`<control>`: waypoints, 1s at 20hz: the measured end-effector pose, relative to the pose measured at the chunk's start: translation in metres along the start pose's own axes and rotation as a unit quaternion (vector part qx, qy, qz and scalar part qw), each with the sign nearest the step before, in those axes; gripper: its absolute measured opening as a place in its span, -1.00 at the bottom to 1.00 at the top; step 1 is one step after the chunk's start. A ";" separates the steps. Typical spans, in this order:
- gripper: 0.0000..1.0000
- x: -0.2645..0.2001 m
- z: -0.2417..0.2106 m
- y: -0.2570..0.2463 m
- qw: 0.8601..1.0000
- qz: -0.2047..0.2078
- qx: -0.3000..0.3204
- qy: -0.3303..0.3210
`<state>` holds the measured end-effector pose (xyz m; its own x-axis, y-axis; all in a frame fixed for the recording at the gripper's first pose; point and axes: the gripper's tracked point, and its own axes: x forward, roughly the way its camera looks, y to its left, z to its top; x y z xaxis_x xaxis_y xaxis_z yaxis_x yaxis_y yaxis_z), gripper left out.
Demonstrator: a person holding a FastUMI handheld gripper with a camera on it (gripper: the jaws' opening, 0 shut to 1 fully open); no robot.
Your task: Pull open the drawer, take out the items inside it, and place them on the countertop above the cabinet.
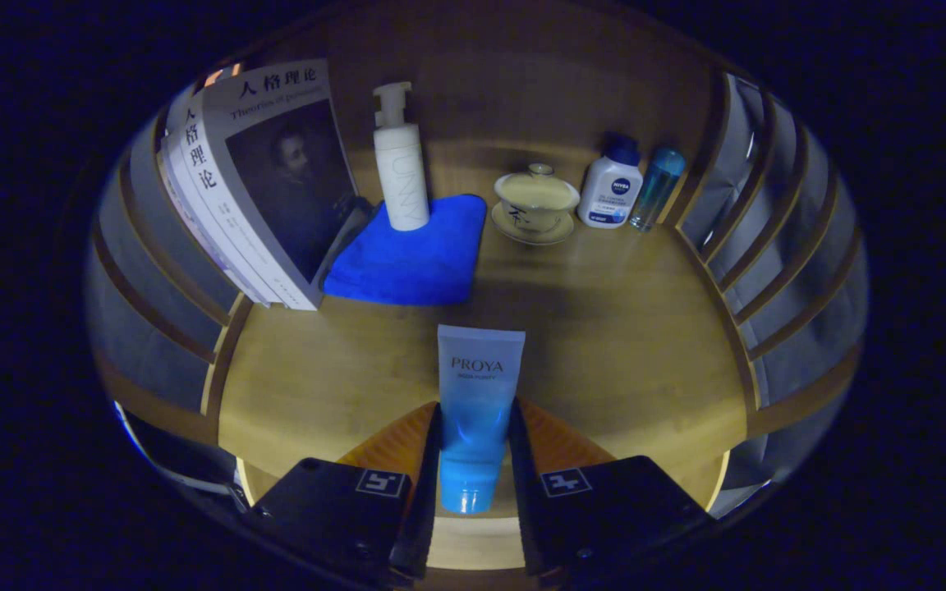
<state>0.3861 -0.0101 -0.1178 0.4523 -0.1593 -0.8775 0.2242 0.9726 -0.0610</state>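
The tube [478, 410], pinched between both fingers of the hand-held gripper [475, 439], fades from pale white at its far end to bright blue at the cap. The worktop [604, 345] is honey-yellow wood with faint grain. A vivid blue cloth [411, 258] lies under a white pump bottle [400, 164]. The lidded cup [536, 195] and saucer are cream. One small bottle [611, 187] is white with a dark blue cap, its neighbour [657, 187] clear teal. The books [264, 176] have grey-white covers with a dark portrait.

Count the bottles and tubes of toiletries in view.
4: a blue tube clamped in the hand-held gripper, a pump bottle on the blue cloth, and two small bottles beside the lidded cup.
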 end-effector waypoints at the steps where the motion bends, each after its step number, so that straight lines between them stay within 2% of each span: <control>1: -0.01 0.001 -0.001 0.001 1.000 0.002 0.000 -0.001; 6: 0.34 -0.021 0.002 0.002 0.999 0.009 -0.012 -0.033; 9: 0.37 -0.040 -0.010 0.011 0.998 0.030 -0.027 -0.044; 11: 0.53 -0.056 -0.030 0.018 0.997 0.046 -0.045 -0.045; 16: 0.61 -0.096 -0.068 0.026 0.992 0.063 -0.077 -0.077; 18: 0.61 -0.112 -0.089 0.034 0.989 0.082 -0.086 -0.087; 20: 0.61 -0.124 -0.107 0.028 0.987 0.085 -0.094 -0.101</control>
<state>0.2445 0.0548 -0.0618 0.6362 -0.0037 -0.7715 -0.0242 0.9994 -0.0248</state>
